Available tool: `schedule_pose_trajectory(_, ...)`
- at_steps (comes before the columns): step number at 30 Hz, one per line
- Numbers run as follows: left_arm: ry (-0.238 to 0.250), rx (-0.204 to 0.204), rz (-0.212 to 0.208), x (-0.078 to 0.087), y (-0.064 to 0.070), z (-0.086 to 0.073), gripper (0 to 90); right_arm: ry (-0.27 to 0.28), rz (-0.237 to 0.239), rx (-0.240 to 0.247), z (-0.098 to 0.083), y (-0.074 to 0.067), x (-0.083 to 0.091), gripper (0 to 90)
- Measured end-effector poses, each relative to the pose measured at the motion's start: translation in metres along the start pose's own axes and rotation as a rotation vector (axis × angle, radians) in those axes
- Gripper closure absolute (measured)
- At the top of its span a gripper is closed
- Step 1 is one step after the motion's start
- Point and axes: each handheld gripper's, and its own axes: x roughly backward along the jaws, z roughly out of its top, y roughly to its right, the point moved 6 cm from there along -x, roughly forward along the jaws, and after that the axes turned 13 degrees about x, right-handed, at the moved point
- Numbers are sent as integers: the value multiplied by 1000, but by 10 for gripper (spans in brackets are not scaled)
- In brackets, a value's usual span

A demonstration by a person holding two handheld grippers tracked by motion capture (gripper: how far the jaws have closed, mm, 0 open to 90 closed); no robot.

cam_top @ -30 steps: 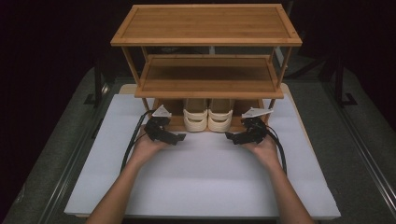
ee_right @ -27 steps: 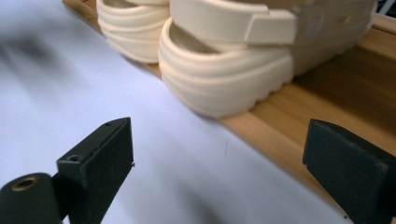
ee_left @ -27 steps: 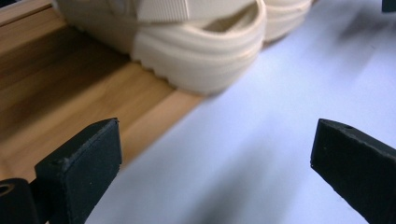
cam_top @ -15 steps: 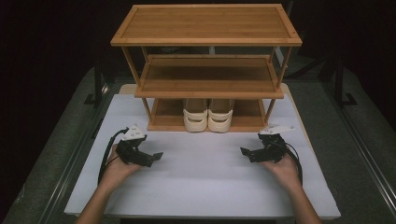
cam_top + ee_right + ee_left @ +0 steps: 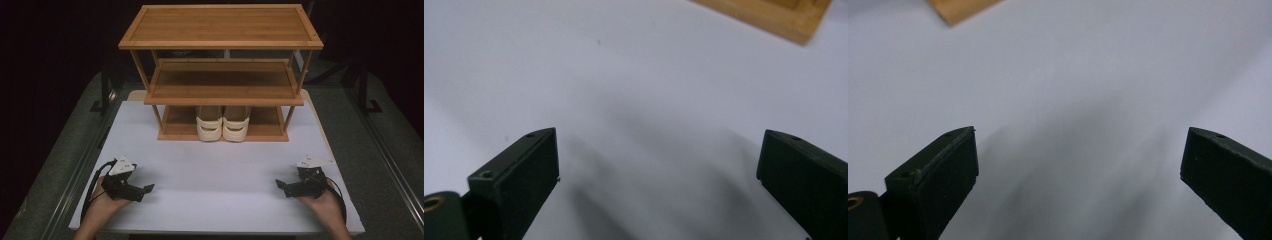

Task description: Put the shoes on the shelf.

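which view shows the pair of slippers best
The high view: the pair of slippers sits side by side on the bottom shelf of the wooden rack, heels toward the person. The two gripper views catch just a corner of the rack beyond open black jaws, over the white tabletop.

A white table (image 5: 220, 195) stood on a grey floor (image 5: 55, 135), dark metal rails (image 5: 75, 175) running along both its sides — beyond them, black stands (image 5: 367, 92) and a room lost in darkness. Light fell from above.
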Motion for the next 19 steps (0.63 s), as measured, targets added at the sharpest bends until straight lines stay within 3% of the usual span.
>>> schedule_pose_trajectory(8,-19,12,-9,-3,-4,-21,16,-41,-23,-9,-20,-4,9,31)
schedule_pose_trajectory(19,-26,15,-9,-3,-4,-22,13,-61,-60,-25,-23,-3,11,27)
